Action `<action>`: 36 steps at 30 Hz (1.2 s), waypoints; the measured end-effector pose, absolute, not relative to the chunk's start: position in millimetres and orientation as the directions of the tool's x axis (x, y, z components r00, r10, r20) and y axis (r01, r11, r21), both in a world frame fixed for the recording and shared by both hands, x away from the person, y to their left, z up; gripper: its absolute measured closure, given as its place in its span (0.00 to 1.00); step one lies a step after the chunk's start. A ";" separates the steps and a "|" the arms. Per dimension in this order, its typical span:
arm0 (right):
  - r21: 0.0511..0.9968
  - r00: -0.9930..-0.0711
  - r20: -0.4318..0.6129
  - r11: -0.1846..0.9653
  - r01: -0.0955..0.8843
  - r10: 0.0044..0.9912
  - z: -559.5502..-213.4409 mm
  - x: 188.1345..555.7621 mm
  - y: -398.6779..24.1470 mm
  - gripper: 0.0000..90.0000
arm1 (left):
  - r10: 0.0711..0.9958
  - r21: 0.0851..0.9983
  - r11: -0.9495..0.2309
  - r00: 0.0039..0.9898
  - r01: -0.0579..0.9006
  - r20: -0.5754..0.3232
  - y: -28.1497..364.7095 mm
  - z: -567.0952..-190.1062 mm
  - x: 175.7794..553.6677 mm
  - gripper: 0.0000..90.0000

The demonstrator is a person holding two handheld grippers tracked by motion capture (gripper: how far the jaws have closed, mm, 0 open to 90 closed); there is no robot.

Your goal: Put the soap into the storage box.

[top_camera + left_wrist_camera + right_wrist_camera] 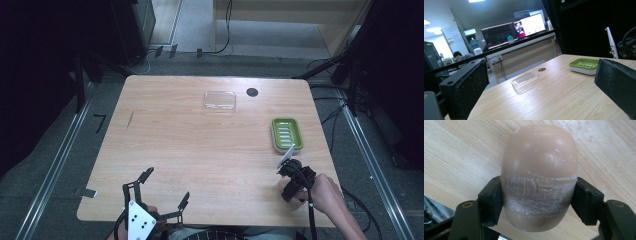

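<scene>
Right gripper view: the right claw (537,202) is pinching a tan bar of soap (539,175) across its lower half, both pads pressed on the flanks above the counter (454,157). The band under the pads is scuffed white, which suggests a soft, slick surface; the bar is rounded and gripped low, so it could squirt upward out of the grip if squeezed harder, or pivot if swung quickly. In the high view this claw (289,167) sits just short of the green soap dish (287,133) near the counter's right edge; a slip there could send the bar to the floor. The left claw (162,186) stands spread and empty at the near edge, well apart, too far to catch anything.
</scene>
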State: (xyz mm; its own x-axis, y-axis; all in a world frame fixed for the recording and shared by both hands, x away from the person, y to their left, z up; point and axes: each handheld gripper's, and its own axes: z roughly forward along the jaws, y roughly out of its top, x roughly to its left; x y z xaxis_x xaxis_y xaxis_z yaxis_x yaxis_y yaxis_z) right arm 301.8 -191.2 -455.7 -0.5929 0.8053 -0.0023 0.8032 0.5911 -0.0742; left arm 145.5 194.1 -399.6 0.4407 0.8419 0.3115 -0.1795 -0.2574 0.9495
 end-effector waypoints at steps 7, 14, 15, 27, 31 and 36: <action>-0.102 -0.594 -0.005 0.591 0.800 0.804 -451.9 305.4 -198.2 0.38 | 0.841 0.949 -0.257 0.443 -0.181 0.312 194.0 -399.6 145.9 0.00; -0.102 -0.593 -0.010 0.589 0.801 0.805 -446.1 310.9 -202.5 0.38 | 0.841 0.950 -0.255 0.443 -0.180 0.310 194.1 -399.7 146.1 0.00; -0.101 -0.596 -0.012 0.592 0.799 0.803 -445.3 311.9 -203.3 0.38 | 0.841 0.950 -0.255 0.443 -0.181 0.310 194.2 -399.7 146.1 0.00; -0.100 -0.590 -0.008 0.586 0.804 0.808 -437.5 321.2 -206.9 0.38 | 0.841 0.950 -0.255 0.443 -0.181 0.310 194.2 -399.8 146.2 0.00; -0.101 -0.589 -0.009 0.585 0.804 0.808 -435.9 324.4 -207.2 0.38 | 0.841 0.950 -0.256 0.442 -0.180 0.311 194.4 -399.7 146.2 0.00; -0.105 -0.589 -0.010 0.585 0.804 0.808 -432.8 328.3 -207.0 0.38 | 0.841 0.950 -0.255 0.444 -0.181 0.311 194.1 -399.8 146.2 0.00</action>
